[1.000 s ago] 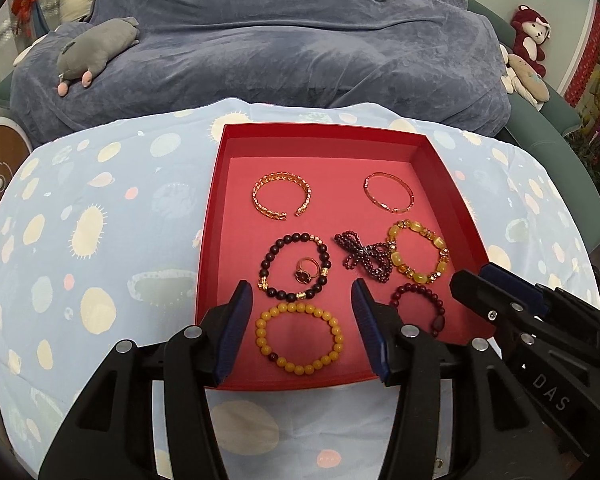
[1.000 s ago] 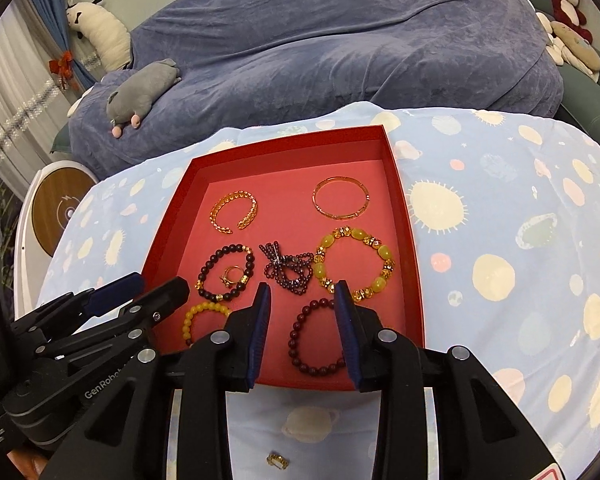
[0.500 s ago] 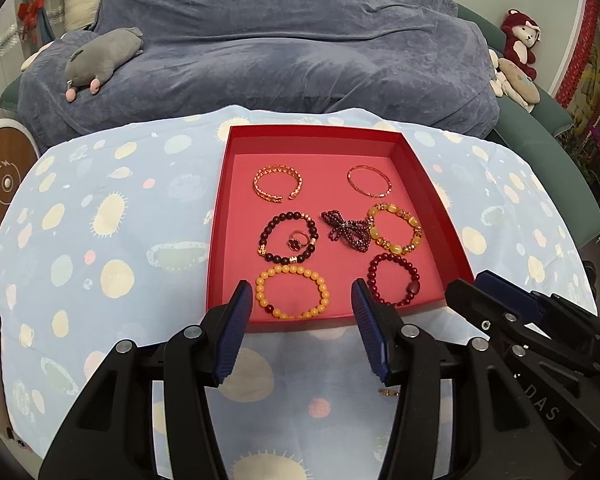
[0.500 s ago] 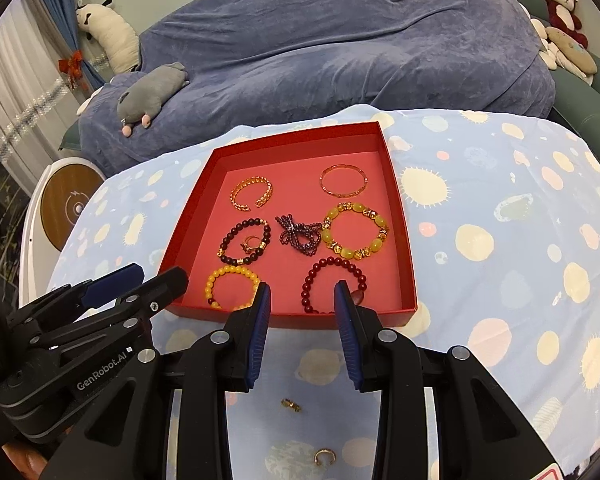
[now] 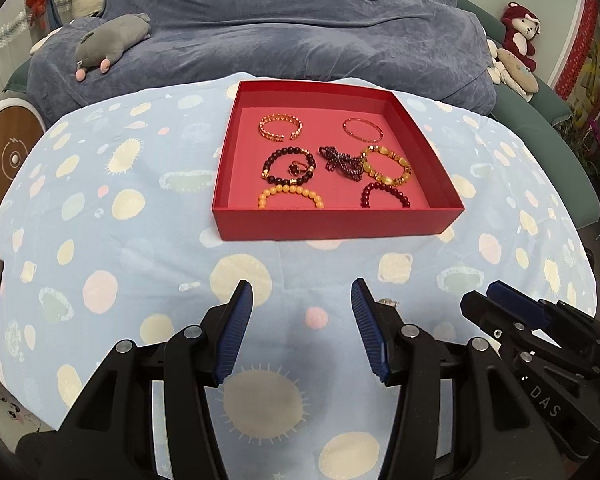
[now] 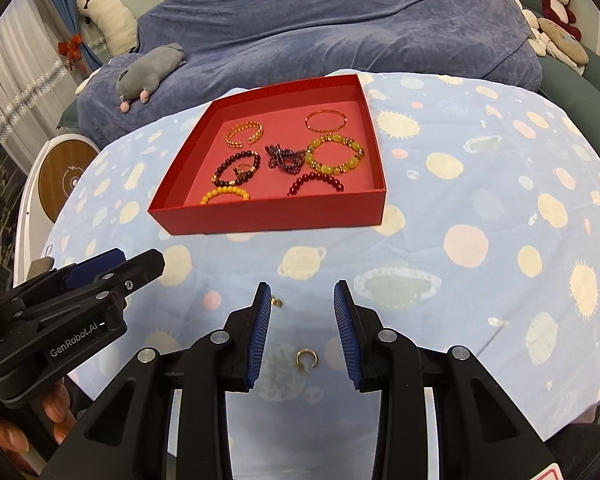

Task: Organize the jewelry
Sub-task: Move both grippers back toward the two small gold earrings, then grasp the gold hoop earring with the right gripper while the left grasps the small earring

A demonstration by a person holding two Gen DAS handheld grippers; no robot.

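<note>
While both tools hover over the patterned surface [image 5: 132, 248] short of the red box [image 5: 340, 224], jaws of the left gripper [image 5: 302, 330] spread and empty, jaws of the right gripper [image 6: 300, 330] likewise parted, somewhat narrower, with nothing pinched. Inside the box: a gold cuff [image 5: 281, 128], a thin rose bangle [image 5: 362, 130], a dark bead bracelet [image 5: 289, 168] encircling a small ring [image 5: 297, 167], a garnet strand [image 5: 342, 162] bunched at centre and touching an amber bracelet [image 5: 387, 164], a yellow bead bracelet [image 5: 291, 196] and a red bead bracelet [image 5: 384, 196] against the near wall. Outside the box, on the cloth: an open gold ring [image 6: 307, 358] lying between the right jaws' lines, and a smaller gold piece [image 6: 276, 301] just beside the right gripper's left fingertip; probably the remaining items to gather. Suggested handling for the ring: lower straight down with the jaws straddling it, pads close to the cloth, then close slowly across the band rather than across its gap, to avoid flicking it away or snagging fabric. Advisable afterwards: lift clear of the near wall before moving over a bare patch of the box floor. Left gripper best kept aside, clear of the right one's path.
</note>
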